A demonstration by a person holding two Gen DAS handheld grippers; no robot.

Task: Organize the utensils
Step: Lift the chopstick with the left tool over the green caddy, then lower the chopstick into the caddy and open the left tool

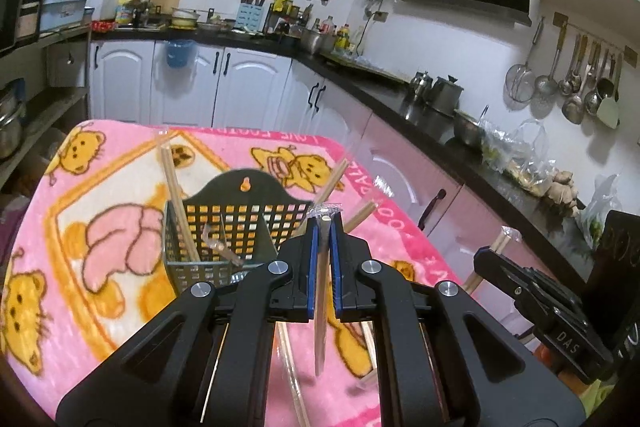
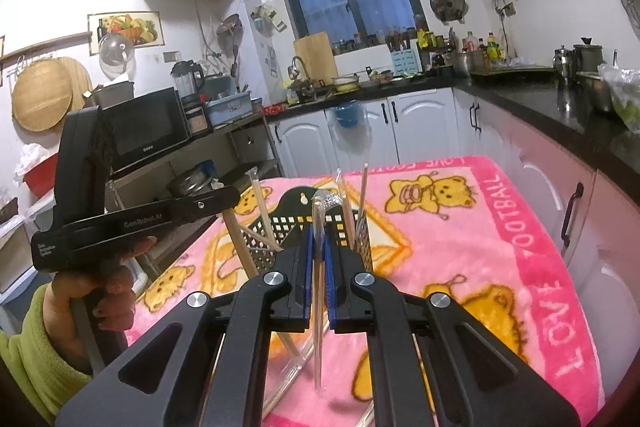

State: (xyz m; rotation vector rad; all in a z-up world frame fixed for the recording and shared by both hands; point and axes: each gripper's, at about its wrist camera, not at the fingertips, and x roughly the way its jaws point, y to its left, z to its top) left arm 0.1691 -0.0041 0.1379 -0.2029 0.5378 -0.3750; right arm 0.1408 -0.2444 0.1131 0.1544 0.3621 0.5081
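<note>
— Pink blanket point(image 2: 500, 247) with cartoon bears covers the bench, and the black slotted utensil holder point(image 1: 240, 223) stands on it, wrapped chopsticks point(image 1: 180, 203) leaning inside.

— What about the two grippers?

— The left gripper point(image 1: 324, 227) has its fingers pinching one wrapped pair of chopsticks point(image 1: 321, 307), held above the blanket just near of the holder. The right gripper point(image 2: 319, 233) does the same: fingers pressed onto another wrapped pair point(image 2: 319, 327), near the holder.

— More lying about?

— Yes, loose wrapped pairs point(image 1: 360, 215) rest on the blanket to the holder's right.
</note>
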